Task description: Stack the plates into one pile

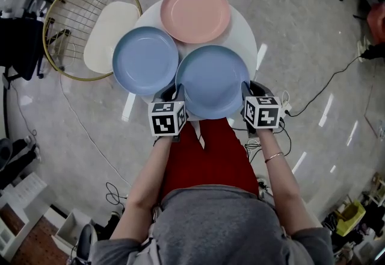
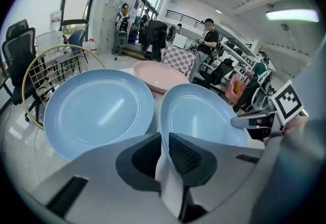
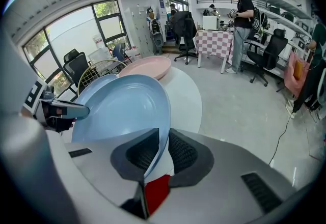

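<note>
Three plates are on a round white table (image 1: 245,32). A pink plate (image 1: 195,12) sits at the far side and a blue plate (image 1: 145,60) at the left. The nearer blue plate (image 1: 212,81) overhangs the table's near edge, and both grippers hold it. My left gripper (image 1: 179,94) is shut on its left rim, and my right gripper (image 1: 245,92) is shut on its right rim. In the left gripper view the left gripper (image 2: 164,154) pinches the rim of the held plate (image 2: 204,116), beside the other blue plate (image 2: 99,111). The right gripper (image 3: 159,151) clamps the same held plate (image 3: 125,108).
A round gold wire chair (image 1: 78,17) with a white seat stands just left of the table. Cables lie on the floor at right (image 1: 328,86). A person (image 3: 239,24), office chairs and a checkered table (image 3: 216,45) stand farther off in the room.
</note>
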### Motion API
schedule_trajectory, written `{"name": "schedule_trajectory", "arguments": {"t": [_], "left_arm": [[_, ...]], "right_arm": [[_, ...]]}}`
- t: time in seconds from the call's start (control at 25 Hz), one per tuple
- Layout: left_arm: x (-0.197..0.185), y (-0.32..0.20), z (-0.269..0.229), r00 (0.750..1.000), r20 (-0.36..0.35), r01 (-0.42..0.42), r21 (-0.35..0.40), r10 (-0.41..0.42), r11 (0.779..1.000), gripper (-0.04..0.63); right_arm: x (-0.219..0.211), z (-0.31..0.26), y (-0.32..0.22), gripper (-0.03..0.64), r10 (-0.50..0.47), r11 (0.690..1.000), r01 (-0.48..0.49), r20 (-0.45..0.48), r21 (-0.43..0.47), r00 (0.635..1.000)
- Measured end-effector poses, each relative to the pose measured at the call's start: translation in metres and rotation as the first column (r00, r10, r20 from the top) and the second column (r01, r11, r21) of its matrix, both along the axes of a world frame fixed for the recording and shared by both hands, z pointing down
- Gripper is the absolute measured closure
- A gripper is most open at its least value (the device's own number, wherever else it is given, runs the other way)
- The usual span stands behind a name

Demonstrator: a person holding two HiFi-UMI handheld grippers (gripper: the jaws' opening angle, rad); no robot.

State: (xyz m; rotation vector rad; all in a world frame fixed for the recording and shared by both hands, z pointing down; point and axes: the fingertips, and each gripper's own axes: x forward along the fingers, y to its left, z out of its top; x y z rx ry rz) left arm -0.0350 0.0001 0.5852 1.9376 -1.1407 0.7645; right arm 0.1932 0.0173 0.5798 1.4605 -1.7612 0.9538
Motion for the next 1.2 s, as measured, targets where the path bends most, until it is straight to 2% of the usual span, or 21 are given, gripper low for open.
{"name": "schedule_trajectory", "arguments": {"t": [0.36,0.88,1.2], "left_arm": [[-0.004,-0.028,-0.025,1.0,-0.008,0.017,0.063,-0.016,0.998,0.545],[-0.02,-0.097,-0.05,0.998,-0.006,0.064,0.146,-0.064,0.987,0.548],[-0.025,-0.145,-0.054,0.995,-0.003,0.096,0.158,-0.097,0.983,0.554]], "right_arm": [[-0.003,-0.021,-0.025,0.543,0.001,0.999,-0.001,0.007,0.046,1.0],[-0.019,-0.042,-0.099,0.545,-0.073,0.991,0.073,-0.001,0.11,0.997],[-0.024,-0.04,-0.144,0.545,-0.106,0.989,0.105,0.004,0.106,0.994]]}}
